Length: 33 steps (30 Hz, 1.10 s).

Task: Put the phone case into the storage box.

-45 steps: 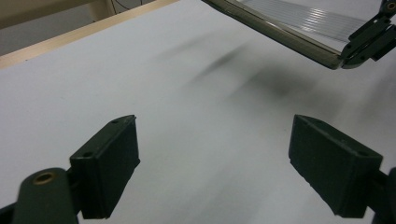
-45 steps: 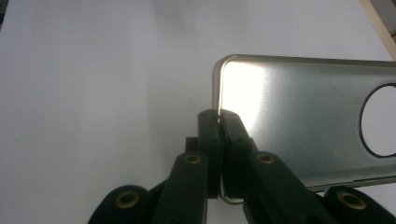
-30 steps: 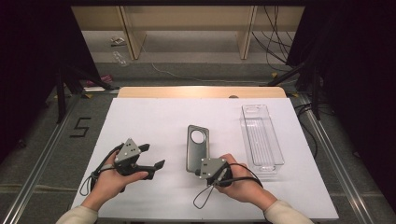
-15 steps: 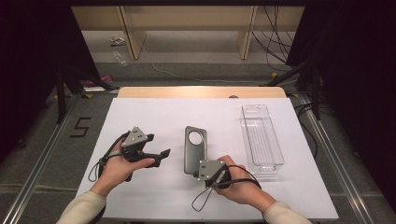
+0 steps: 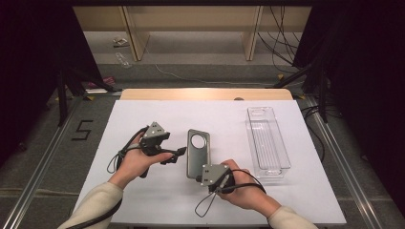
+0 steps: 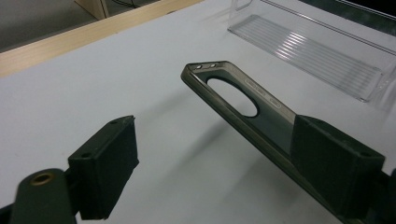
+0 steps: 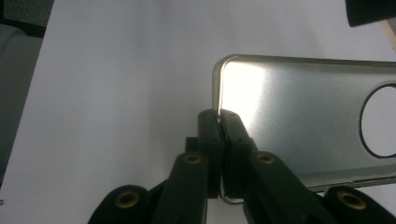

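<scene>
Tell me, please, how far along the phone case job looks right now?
Done: the right gripper is clamped on the case edge, lifting it off the table. In hand: the left gripper is open beside it. Left: probably closing the left, perhaps moving the case to the empty tray.

Phone case (image 5: 196, 152) lies mid-table (image 5: 143, 114); tray (image 5: 267, 140) well to its right; left gripper (image 5: 177, 154) just left, right gripper (image 5: 210, 177) at its near end.

My sleeves (image 5: 98, 204) are cream; my grippers (image 5: 177, 153) are black with brass-ringed screw holes, grey plates, black cables.
</scene>
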Each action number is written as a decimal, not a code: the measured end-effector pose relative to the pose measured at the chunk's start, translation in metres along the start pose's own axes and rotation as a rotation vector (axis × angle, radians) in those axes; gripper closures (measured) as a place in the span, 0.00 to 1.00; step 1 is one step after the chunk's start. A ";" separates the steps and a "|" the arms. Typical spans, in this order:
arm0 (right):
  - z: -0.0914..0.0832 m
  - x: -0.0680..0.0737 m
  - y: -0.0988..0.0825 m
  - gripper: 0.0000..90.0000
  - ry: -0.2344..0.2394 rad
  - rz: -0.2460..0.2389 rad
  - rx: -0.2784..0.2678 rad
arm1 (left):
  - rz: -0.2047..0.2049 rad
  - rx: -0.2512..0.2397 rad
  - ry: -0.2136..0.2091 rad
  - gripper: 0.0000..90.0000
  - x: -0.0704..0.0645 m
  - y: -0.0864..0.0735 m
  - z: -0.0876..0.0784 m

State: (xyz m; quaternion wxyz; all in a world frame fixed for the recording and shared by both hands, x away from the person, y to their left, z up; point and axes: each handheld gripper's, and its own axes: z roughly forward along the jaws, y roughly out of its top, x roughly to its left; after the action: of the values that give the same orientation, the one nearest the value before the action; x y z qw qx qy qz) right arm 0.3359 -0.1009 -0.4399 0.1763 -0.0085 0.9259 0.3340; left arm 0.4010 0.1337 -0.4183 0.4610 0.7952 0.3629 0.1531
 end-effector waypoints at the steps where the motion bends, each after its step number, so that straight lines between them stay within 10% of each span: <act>1: 0.000 0.000 0.000 0.99 0.001 0.003 0.000 | 0.003 0.001 -0.001 0.17 0.000 0.001 0.002; 33: 0.002 0.003 0.005 0.99 -0.001 -0.025 -0.001 | -0.144 0.080 0.014 0.44 0.001 0.016 0.033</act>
State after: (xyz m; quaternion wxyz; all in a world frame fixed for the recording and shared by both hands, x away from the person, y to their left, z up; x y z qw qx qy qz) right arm 0.3327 -0.0955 -0.4396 0.1808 -0.0202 0.9254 0.3324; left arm 0.4278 0.1092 -0.4221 0.4362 0.7838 0.4281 0.1103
